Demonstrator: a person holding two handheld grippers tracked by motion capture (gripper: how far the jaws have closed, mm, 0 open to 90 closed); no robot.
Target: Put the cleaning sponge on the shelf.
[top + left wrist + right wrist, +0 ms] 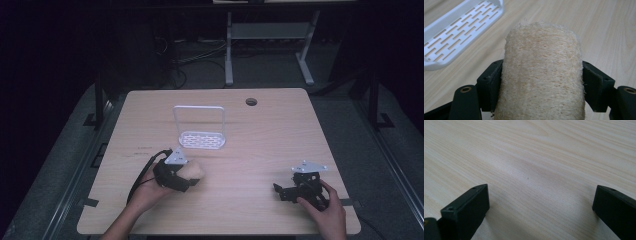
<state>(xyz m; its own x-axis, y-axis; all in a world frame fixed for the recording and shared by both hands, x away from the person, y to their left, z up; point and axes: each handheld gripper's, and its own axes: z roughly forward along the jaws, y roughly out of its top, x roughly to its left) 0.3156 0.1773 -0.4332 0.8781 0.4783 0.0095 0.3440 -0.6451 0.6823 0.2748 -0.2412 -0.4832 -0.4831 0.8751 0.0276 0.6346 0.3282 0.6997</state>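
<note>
A pale beige loofah sponge (541,72) sits between the two black jaws of my left gripper (542,77), and both pads press against its sides. In the high view the same loofah (192,171) sticks out to the right of the left gripper (182,176) at the table's front left. A white slotted rack with a tall handle (201,139) stands just behind it; its slotted base (461,30) lies at the upper left of the left gripper view. My right gripper (281,191) rests at the front right, jaws wide apart with bare wood between them (541,202).
The light wooden table (260,145) has a round cable hole (251,102) near its far edge. Behind the table stand the grey legs of another desk (229,55), with cables on the dark floor. A dark floor surrounds the table on both sides.
</note>
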